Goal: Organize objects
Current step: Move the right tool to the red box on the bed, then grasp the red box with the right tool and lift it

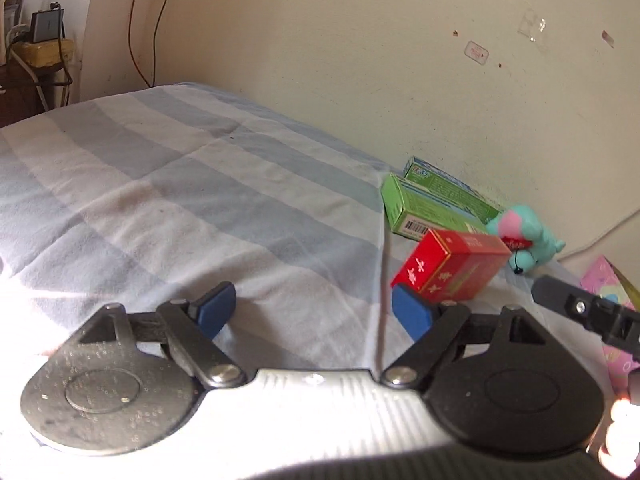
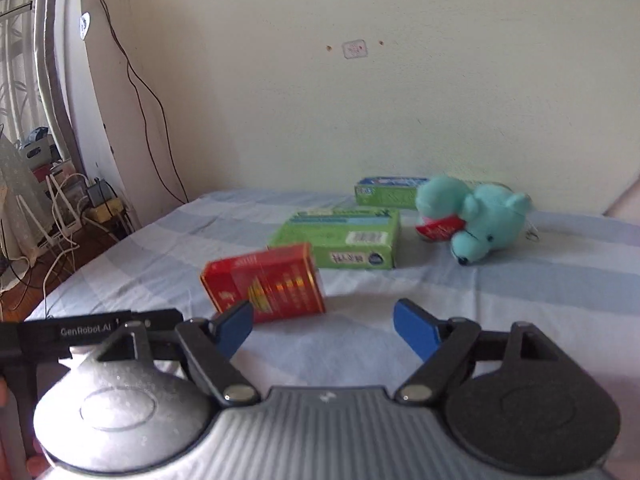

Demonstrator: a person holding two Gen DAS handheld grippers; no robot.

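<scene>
With both the left gripper (image 1: 316, 312) and right gripper (image 2: 324, 328) standing wide-jawed and empty, the approach looks underway: the red box (image 2: 264, 282), tilted on the bed (image 2: 520, 280) beside the green box (image 2: 344, 238), probably wants squaring and closing next.

Black tool (image 2: 323, 322), blue pads (image 2: 236, 326), "GenRobot.AI" label, silver screws.
</scene>
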